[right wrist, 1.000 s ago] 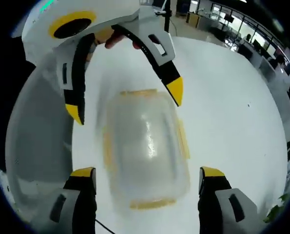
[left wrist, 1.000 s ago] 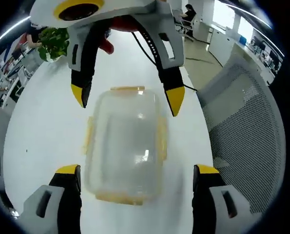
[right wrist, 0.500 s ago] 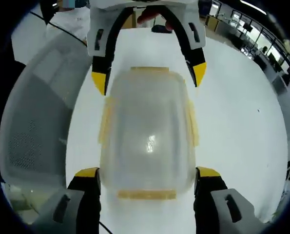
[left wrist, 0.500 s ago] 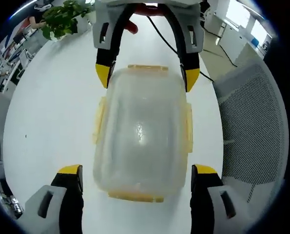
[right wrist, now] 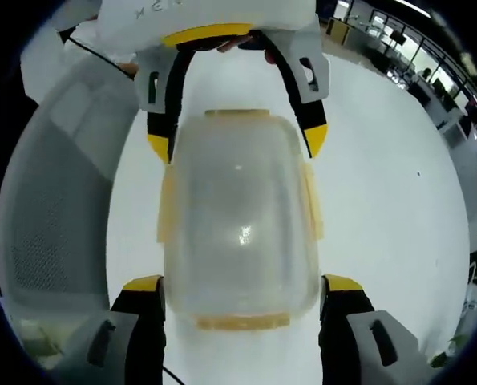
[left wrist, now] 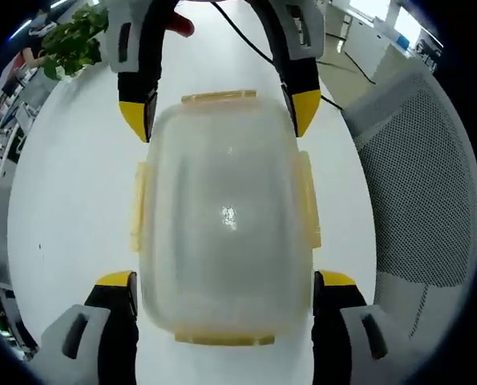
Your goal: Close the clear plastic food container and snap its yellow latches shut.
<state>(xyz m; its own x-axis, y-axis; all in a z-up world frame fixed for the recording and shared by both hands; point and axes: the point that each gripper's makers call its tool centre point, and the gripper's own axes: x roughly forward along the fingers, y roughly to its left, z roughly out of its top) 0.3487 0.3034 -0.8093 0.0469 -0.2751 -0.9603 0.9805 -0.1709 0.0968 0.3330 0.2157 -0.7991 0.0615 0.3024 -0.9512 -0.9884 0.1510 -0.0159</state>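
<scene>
The clear plastic container (left wrist: pixel 222 216) lies on the white table (left wrist: pixel 70 192) with its lid on. Yellow latches stick out at its sides (left wrist: pixel 309 200) and at both ends (left wrist: pixel 222 337). My left gripper (left wrist: pixel 224 293) is open, its yellow-tipped jaws flanking the container's near end. Facing it, my right gripper (left wrist: pixel 220 116) is open too, its jaws beside the far corners. In the right gripper view the same container (right wrist: pixel 238 224) sits between my right gripper (right wrist: pixel 242 285) at the near end and my left gripper (right wrist: pixel 236 140) at the far end.
A grey mesh chair (left wrist: pixel 414 176) stands at the table's edge, also seen as the chair (right wrist: pixel 54 192) in the right gripper view. A green plant (left wrist: pixel 70 40) stands on the far table corner. A black cable (left wrist: pixel 246 40) trails behind the right gripper. Open white table surface (right wrist: pixel 390 208) lies beside the container.
Both grippers have closed in on the container from opposite ends. The right gripper has straightened from a tilted pose, and its jaw tips now sit beside the far corners.
</scene>
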